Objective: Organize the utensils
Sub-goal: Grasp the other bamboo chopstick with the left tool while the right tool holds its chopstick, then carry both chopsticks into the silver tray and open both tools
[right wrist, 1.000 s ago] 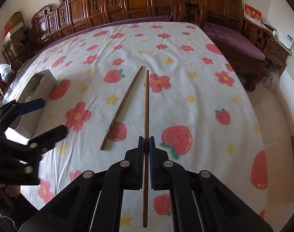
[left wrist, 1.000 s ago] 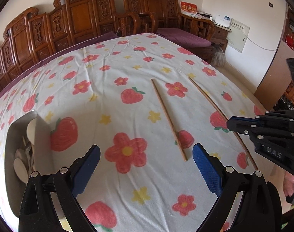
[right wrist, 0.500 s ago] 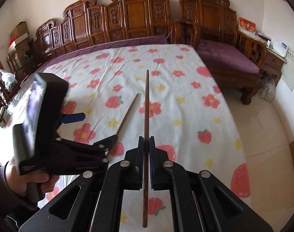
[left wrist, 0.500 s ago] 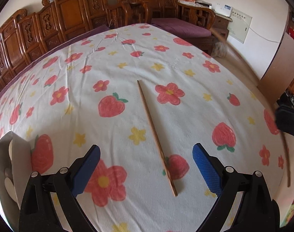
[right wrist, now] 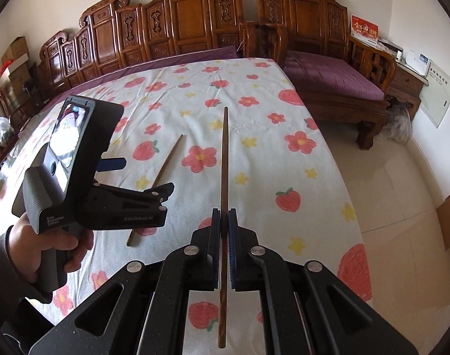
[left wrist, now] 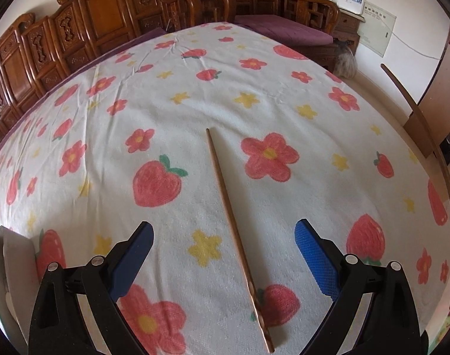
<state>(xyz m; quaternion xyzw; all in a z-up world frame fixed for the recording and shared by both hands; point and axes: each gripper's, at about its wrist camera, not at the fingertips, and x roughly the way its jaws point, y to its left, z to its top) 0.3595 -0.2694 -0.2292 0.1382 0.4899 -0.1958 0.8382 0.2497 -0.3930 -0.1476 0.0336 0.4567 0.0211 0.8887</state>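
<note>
Right gripper clamping 1 chopstick, lifted higher off the cloth, left gripper wide open, now straddling chopstick 2

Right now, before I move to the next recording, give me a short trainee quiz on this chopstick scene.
1. True or false: the right gripper has its jaws shut on a chopstick lifted off the cloth.
2. What lies on the strawberry cloth between the open jaws of the left gripper?
A. a spoon
B. the second chopstick
C. nothing
3. Fill in: in the left wrist view, the white container sits at the ____ edge of the picture.

Key: 1 true; 2 B; 3 left.
</note>
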